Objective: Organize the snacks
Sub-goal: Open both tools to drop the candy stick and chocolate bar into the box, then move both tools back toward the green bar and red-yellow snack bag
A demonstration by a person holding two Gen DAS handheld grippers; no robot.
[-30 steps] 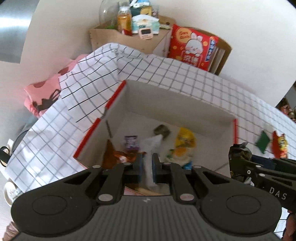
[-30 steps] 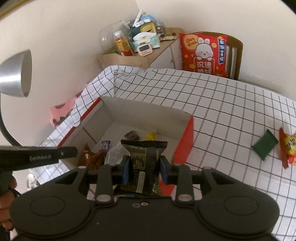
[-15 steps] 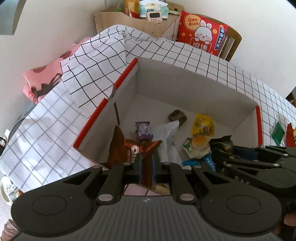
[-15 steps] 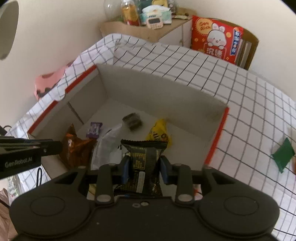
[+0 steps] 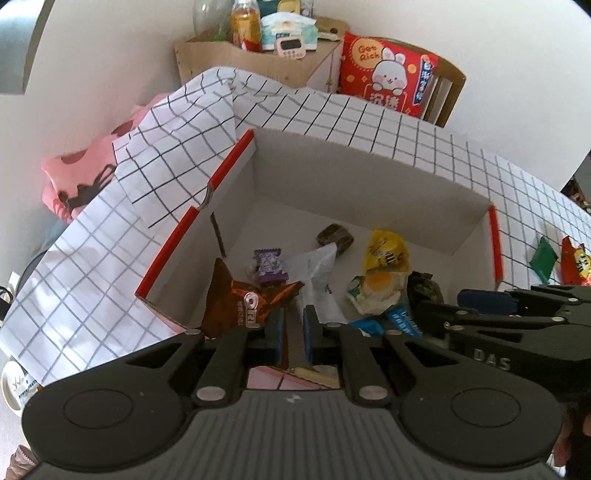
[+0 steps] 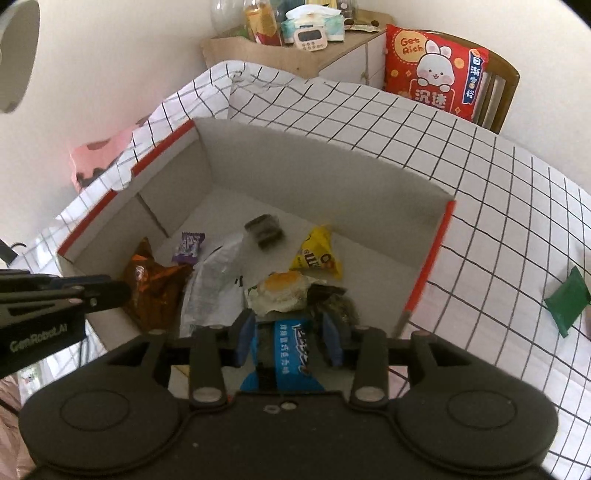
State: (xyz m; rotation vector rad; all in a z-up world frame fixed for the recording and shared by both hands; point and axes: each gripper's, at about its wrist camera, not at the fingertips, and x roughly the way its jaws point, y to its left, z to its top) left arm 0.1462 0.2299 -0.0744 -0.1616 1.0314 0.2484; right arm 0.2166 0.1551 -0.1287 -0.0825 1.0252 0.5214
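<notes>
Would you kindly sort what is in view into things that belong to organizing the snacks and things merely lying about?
Job: cardboard box; yellow candy bag; orange packet; dark packet; green packet on the tablecloth.

Lying about: red rabbit cushion; timer; tissue box.

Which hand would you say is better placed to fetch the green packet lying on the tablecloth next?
Probably right: the right gripper is open, empty, on the box's side nearest the green packet. The left gripper sits farther away.

Matt cardboard box [image 6: 332, 173]; glossy crinkled foil snack wrappers [image 6: 314, 254]; soft gridded cloth [image 6: 480, 206] on surface; matt black plastic left claw [image 5: 291, 328]; wooden cabinet [image 5: 258, 62].
</notes>
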